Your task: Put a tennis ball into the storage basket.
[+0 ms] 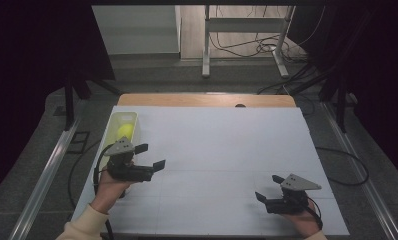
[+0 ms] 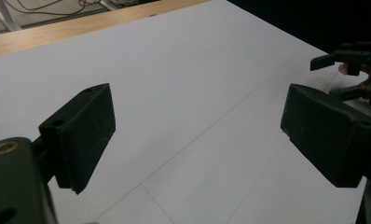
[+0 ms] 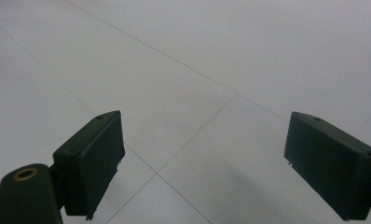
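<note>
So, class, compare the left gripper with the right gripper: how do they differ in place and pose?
The left gripper sits beside the pale tray holding a yellow ball; the right gripper sits near the table's front right, away from both. The left points right, the right points left. Both are open and hold nothing.

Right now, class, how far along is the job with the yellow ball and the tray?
Done: the yellow ball lies in the pale tray at the table's left edge. In hand: nothing; the left gripper beside the tray and the right gripper are both open and empty. Left: nothing else to move lies on the white table.
</note>
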Demonstrator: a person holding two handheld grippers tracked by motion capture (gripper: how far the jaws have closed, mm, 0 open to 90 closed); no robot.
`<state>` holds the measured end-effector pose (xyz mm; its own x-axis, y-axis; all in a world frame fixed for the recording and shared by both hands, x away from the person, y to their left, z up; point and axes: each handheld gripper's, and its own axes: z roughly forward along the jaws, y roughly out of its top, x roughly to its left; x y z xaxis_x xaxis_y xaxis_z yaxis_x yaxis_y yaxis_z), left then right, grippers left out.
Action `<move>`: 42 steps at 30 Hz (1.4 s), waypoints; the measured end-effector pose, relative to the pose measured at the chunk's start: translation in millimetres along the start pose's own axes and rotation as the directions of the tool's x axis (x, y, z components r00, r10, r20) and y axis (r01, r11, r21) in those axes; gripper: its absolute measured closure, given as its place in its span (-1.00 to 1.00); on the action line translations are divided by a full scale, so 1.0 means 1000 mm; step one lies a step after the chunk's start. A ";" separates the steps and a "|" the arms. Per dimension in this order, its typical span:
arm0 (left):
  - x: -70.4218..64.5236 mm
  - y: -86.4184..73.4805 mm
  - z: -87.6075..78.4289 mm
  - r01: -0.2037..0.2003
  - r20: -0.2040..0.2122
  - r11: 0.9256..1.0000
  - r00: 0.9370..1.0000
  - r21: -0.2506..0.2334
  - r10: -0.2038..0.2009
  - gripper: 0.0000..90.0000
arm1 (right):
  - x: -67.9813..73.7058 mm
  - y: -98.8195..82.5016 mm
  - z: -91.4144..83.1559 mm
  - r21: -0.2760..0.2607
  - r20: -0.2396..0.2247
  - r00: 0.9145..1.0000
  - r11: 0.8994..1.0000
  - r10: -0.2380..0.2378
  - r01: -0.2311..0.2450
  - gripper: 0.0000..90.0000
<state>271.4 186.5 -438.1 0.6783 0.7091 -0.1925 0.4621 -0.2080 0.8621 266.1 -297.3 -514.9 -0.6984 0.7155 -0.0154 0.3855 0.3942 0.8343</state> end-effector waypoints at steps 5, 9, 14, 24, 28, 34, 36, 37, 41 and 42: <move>-0.011 -0.008 0.008 -0.011 0.024 1.000 1.000 0.003 0.011 -0.76 | 0.000 0.000 0.000 0.000 0.000 1.000 1.000 0.000 0.000 -0.72; -0.015 -0.013 0.012 -0.015 0.036 1.000 0.999 0.005 0.015 -0.76 | 0.000 0.000 0.000 0.000 0.000 1.000 1.000 -0.001 0.001 -0.72; -0.022 -0.024 0.021 -0.013 0.070 1.000 0.997 0.016 0.012 -0.76 | 0.000 0.000 -0.001 0.001 0.001 1.000 1.000 -0.002 0.002 -0.72; -0.029 -0.046 0.034 -0.005 0.095 0.999 0.995 0.037 0.001 -0.76 | 0.000 -0.001 -0.002 -0.002 -0.001 1.000 1.000 0.001 -0.001 -0.72; -0.028 -0.056 0.040 0.000 0.097 0.998 0.995 0.058 -0.006 -0.76 | 0.001 -0.001 -0.003 -0.008 -0.005 1.000 1.000 0.000 0.000 -0.72; -0.024 -0.066 0.042 0.014 0.093 0.997 0.995 0.072 -0.021 -0.76 | 0.002 -0.001 -0.003 -0.014 -0.019 1.000 1.000 -0.007 0.007 -0.72; -0.021 -0.070 0.041 0.020 0.093 0.997 0.995 0.079 -0.027 -0.76 | 0.002 -0.001 -0.003 -0.015 -0.026 1.000 1.000 -0.006 0.006 -0.72; -0.021 -0.070 0.041 0.020 0.093 0.997 0.995 0.079 -0.027 -0.76 | 0.002 -0.001 -0.003 -0.015 -0.026 1.000 1.000 -0.006 0.006 -0.72; -0.020 -0.075 0.039 0.024 0.091 0.996 0.995 0.080 -0.032 -0.76 | 0.002 -0.001 -0.003 -0.013 -0.032 0.999 1.000 -0.009 0.009 -0.72; -0.019 -0.077 0.038 0.028 0.086 0.996 0.996 0.083 -0.035 -0.76 | 0.003 -0.001 -0.003 -0.013 -0.031 0.999 1.000 -0.010 0.009 -0.72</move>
<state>244.8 163.1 -518.8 0.7086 0.6550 -0.2623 0.5264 -0.2431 0.8148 262.0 -297.8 -513.8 -0.7208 0.6931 -0.0062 0.3709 0.3933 0.8413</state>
